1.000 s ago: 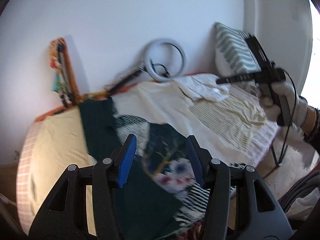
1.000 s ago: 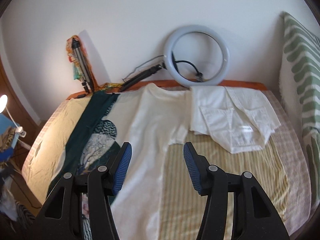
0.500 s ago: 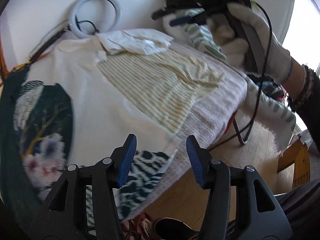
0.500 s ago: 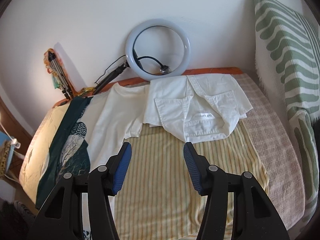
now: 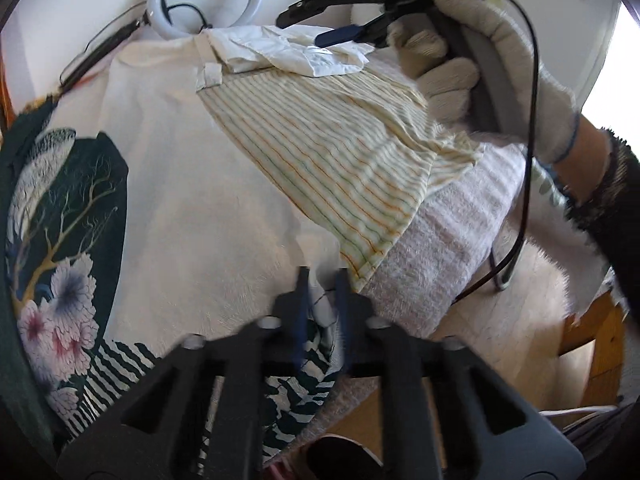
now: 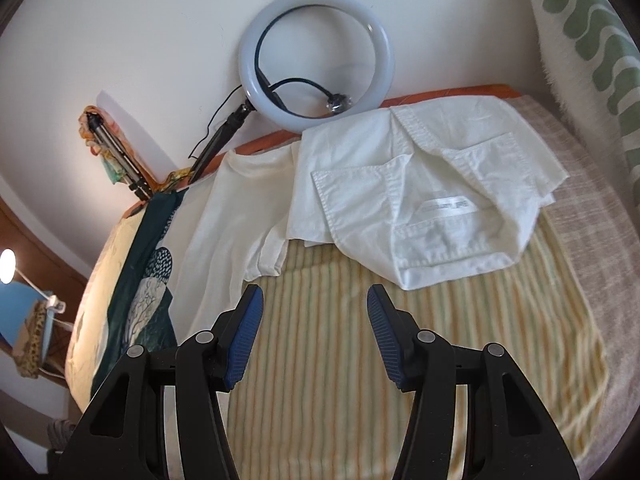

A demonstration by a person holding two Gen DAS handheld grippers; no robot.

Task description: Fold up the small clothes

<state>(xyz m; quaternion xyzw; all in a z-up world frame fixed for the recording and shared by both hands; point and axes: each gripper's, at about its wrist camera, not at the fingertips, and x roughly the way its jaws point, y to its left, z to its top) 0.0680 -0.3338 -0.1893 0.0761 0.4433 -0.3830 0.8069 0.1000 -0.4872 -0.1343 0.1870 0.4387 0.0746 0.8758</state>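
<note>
Left gripper (image 5: 321, 280) pinching the near hem of the cream garment (image 5: 200, 184), right gripper (image 6: 315, 312) spread wide above the striped shirt (image 6: 400, 360).

The left jaws stand narrow with cream fabric between them, though motion blur softens the view. The striped shirt lies flat on the towel-covered table (image 5: 448, 240), the cream garment just beside it, and a crumpled white shirt (image 6: 420, 200) overlaps its far edge below the ring light (image 6: 316, 60). A gloved right hand (image 5: 500, 64) holds the right gripper over the striped shirt.
</note>
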